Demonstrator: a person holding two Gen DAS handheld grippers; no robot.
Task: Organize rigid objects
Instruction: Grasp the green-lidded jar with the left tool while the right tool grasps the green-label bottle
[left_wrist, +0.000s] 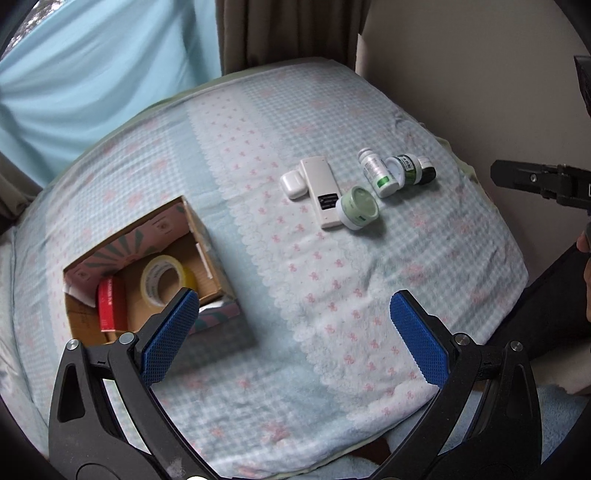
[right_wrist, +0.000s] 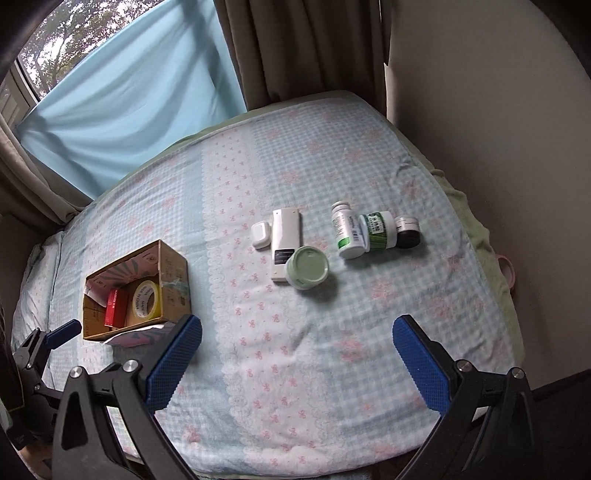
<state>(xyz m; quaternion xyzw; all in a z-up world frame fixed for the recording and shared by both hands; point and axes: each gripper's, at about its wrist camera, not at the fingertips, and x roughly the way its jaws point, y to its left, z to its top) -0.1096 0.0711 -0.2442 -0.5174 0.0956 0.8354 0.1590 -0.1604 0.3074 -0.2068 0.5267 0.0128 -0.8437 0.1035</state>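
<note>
i'm looking down on a bed covered with a pale blue checked sheet with pink bows (right_wrist: 295, 350), a light blue curtain (right_wrist: 122, 110) and brown drapes (right_wrist: 306, 48) behind it and a beige wall on the right. my left gripper (left_wrist: 291, 332) hangs above the near part of the sheet with its blue textured pads (left_wrist: 168, 338) spread wide and nothing between them; its left pad overlaps the near corner of the box in that view. my right gripper (right_wrist: 297, 362) also hovers over the sheet, its blue pads (right_wrist: 421, 365) wide apart and empty. on the left sits an open brown cardboard box with a patterned inner flap (right_wrist: 173, 280), and inside it lie a yellowish roll of clear packing tape (right_wrist: 147, 301) and, just beside it, a small red carton (right_wrist: 116, 308). well apart from the box, toward the middle of the bed, a long white remote control (right_wrist: 285, 240) lies flat with a small white rounded case (right_wrist: 261, 233) touching its left edge and a round pale green lidded jar (right_wrist: 308, 267) against its near end. to the right of those, a white pill bottle with a green-banded label (right_wrist: 347, 232) lies on its side touching a green-labelled white bottle (right_wrist: 378, 230), and a short dark jar with a white lid (right_wrist: 408, 230) sits just beside that one. at the right edge of the left wrist view i can see part of the other gripper and a dark sleeve (left_wrist: 546, 295).
</note>
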